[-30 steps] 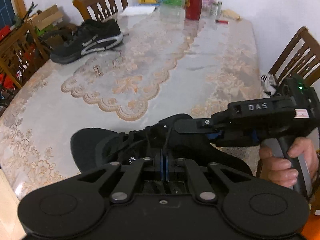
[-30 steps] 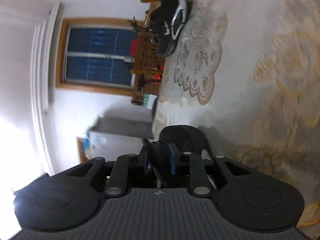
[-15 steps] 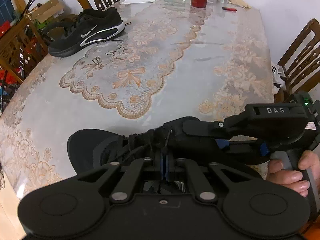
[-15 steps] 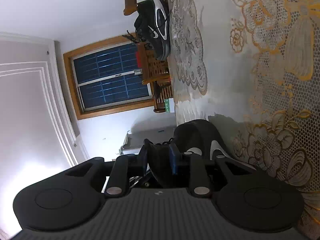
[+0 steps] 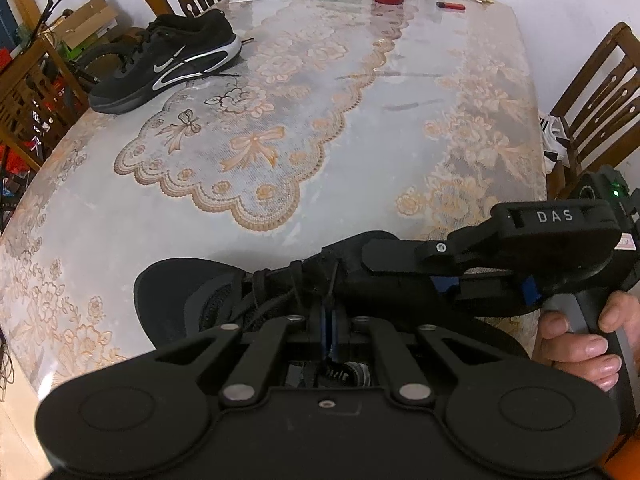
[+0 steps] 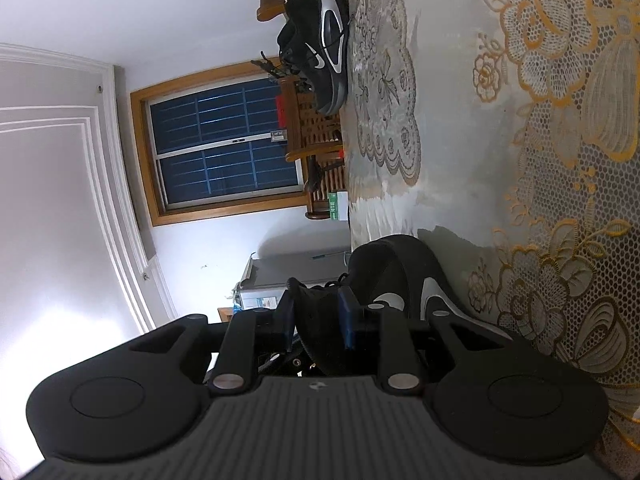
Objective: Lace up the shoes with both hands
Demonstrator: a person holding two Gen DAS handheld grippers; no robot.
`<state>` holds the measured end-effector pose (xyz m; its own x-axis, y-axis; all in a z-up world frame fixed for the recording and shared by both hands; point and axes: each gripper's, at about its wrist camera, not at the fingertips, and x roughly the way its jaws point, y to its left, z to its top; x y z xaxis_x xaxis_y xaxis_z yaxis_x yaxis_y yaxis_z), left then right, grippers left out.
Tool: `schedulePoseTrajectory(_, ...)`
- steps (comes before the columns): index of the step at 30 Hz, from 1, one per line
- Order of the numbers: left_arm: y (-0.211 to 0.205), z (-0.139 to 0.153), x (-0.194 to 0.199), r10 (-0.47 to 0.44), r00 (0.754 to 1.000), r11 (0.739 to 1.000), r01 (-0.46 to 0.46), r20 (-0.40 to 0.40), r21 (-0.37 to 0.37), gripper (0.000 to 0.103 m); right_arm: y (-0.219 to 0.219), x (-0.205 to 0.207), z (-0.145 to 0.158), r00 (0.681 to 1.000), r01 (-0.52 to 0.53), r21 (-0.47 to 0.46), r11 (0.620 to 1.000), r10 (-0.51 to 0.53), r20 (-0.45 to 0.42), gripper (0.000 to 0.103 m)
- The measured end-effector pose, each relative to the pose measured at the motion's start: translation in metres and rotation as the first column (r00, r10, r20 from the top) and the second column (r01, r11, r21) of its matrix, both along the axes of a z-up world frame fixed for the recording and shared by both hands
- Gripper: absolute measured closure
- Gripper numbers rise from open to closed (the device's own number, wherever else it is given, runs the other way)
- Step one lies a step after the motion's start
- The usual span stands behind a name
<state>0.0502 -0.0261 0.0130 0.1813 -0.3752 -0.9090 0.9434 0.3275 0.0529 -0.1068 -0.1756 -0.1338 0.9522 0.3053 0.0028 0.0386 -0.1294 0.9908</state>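
At 6 o'clock on the table (image 5: 360, 128), the near shoe (image 5: 192, 296) lies; left gripper (image 5: 329, 320) pinches its lace (image 5: 333, 280), right gripper (image 6: 318, 320) clamps its tongue (image 6: 320, 332). Shoe 2 (image 5: 168, 64) sits at 11 o'clock.

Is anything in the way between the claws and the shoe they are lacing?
No. The left claw is already shut on a lace of the near shoe, and the right claw grips its tongue.
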Motion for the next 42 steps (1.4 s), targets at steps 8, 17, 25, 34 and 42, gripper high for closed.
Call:
schedulePoseTrajectory(8,-0.006,0.0,0.005,-0.051,0.998,0.997,0.052,-0.02,0.05,0.101,-0.001,0.005,0.009,1.0,-0.013,-0.089,0.996,0.013,0.0,0.079)
schedulePoseTrajectory(17,-0.019,-0.003,0.008,-0.145,0.989,0.981,0.147,-0.024,0.126,0.1,-0.001,0.005,0.017,1.0,-0.012,-0.21,0.978,0.015,0.01,0.078)
schedulePoseTrajectory(25,-0.013,0.002,0.009,-0.144,0.988,0.985,0.149,-0.06,0.091,0.1,0.001,0.009,0.028,0.999,-0.027,-0.344,0.938,0.032,0.007,0.077)
schedulePoseTrajectory(34,-0.019,-0.001,0.005,-0.176,0.983,0.978,0.18,-0.044,0.106,0.1,-0.006,0.013,-0.01,0.999,-0.026,-0.047,0.999,0.028,0.04,0.076)
schedulePoseTrajectory(42,-0.024,-0.001,0.021,-0.176,0.979,0.973,0.189,-0.104,0.132,0.1,-0.008,0.017,-0.016,0.996,-0.046,-0.005,0.999,0.046,0.076,0.076)
